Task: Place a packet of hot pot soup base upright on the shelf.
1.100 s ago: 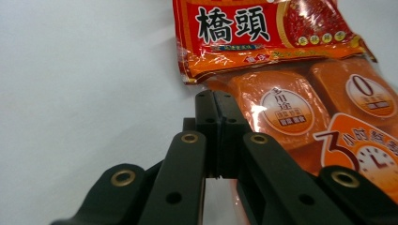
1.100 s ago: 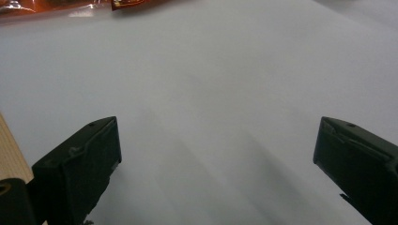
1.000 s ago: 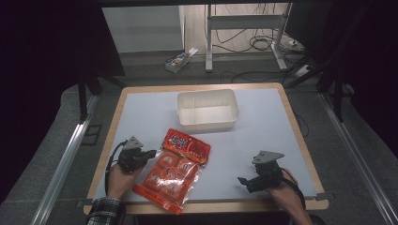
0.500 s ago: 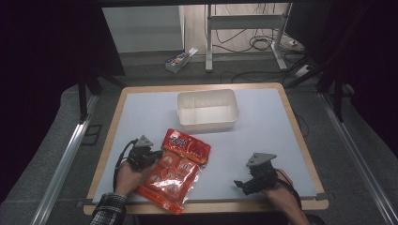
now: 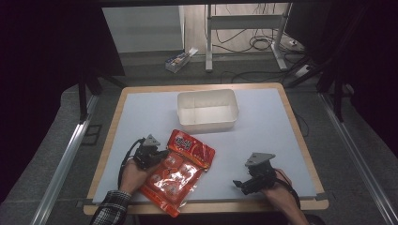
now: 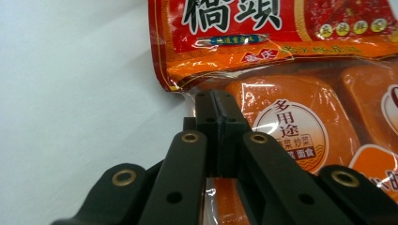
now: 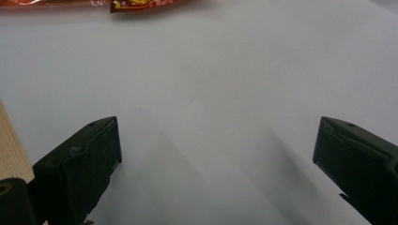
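A red and orange snack packet lies flat on the white mat near the front edge, with round orange pieces showing through its clear lower part. My left gripper rests at the packet's left edge. In the left gripper view its jaws are pressed together, their tips over the packet where the clear film starts. I see nothing pinched between them. My right gripper sits low over bare mat at the front right, its jaws wide apart and empty. A corner of the packet shows far ahead of it.
An empty white rectangular bin stands behind the packet, mid-table. The white mat lies on a wooden-edged table. Beyond the far edge are a small box on the floor, cables and metal frame legs.
My left gripper has slid right, from the bare mat to the packet's left edge. The packet and the right gripper have barely shifted.
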`<state>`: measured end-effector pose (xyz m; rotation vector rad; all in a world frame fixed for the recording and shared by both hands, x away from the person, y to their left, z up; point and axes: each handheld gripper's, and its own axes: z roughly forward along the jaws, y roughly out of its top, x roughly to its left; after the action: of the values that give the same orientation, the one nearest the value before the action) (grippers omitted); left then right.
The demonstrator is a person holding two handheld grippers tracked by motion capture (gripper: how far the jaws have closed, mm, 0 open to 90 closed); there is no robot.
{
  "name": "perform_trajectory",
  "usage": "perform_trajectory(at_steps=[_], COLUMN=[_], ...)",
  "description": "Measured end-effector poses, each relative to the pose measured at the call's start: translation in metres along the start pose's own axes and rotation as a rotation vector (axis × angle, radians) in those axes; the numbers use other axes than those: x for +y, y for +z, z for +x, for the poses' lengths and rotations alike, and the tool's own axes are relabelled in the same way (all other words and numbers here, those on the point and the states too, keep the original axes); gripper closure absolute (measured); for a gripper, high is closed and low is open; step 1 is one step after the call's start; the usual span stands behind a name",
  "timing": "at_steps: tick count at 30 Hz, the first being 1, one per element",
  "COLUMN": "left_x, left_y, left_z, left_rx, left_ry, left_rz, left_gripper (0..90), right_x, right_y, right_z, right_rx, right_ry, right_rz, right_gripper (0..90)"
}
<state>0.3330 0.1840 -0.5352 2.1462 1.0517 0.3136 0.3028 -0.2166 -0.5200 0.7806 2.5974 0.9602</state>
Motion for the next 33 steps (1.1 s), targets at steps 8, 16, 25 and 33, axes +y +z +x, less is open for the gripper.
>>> perform_trajectory(at_steps=[8,16,25,33], left_x=[0.013,0.025,0.019,0.008], left_y=[0.007,0.017,0.004,-0.015], left_z=[-0.014,-0.030,-0.023,-0.026], left_rx=[0.001,-0.022,0.022,0.027], left_ry=[0.070,0.136,0.107,0.107], left_rz=[0.046,0.064,-0.017,-0.100], left_gripper=[90.0,89.9,74.1,50.4], right_x=[0.000,0.000,0.000,0.001], right_y=[0.001,0.001,-0.001,-0.001], right_z=[0.000,0.000,0.000,0.000], right_rx=[0.002,0.007,0.010,0.019], right_ry=[-0.004,-0.007,0.008,0.032], right_rz=[0.002,0.001,-0.006,-0.017], right_gripper=[1.3,1.0,1.0,1.0])
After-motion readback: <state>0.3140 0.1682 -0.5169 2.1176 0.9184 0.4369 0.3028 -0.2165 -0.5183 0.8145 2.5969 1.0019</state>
